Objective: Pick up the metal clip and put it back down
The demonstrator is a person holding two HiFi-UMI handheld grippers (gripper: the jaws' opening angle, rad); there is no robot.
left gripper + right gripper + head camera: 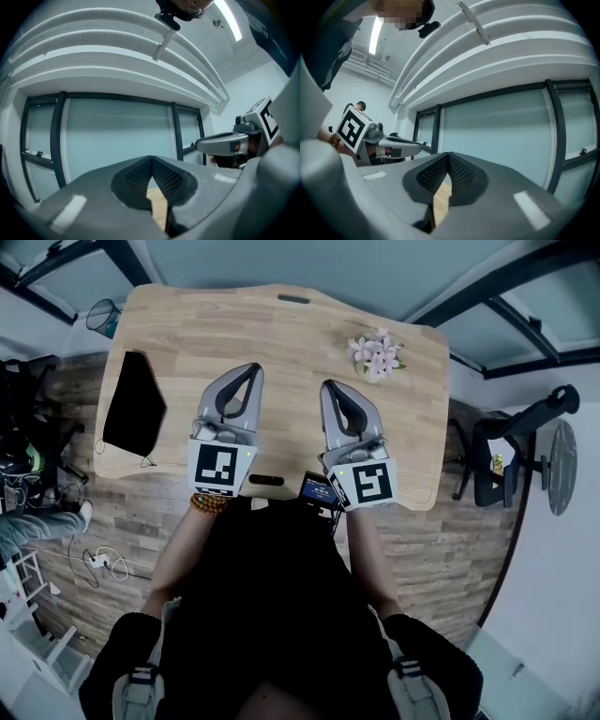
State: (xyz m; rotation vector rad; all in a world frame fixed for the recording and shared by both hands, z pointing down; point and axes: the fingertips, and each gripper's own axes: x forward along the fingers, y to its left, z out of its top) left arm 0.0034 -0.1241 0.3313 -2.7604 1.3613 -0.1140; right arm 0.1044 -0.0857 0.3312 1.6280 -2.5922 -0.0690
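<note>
Matt pale wood table (281,343), soft black cloth (131,413), textured black pads (133,183) on smooth grey jaws

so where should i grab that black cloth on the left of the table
Likely its pointed right corner, coming from the right with the left hand-held gripper. The black cloth lies flat on the table, and that corner juts onto bare wood, the nearest bit to pinch.

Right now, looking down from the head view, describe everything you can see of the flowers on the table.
The flowers are a small bunch of pale pink and white blooms with a few green leaves. They seem to sit in a small pale holder, though it is too small to be sure. They stand on the light wooden table near its far right corner, and nothing else touches them.
</note>
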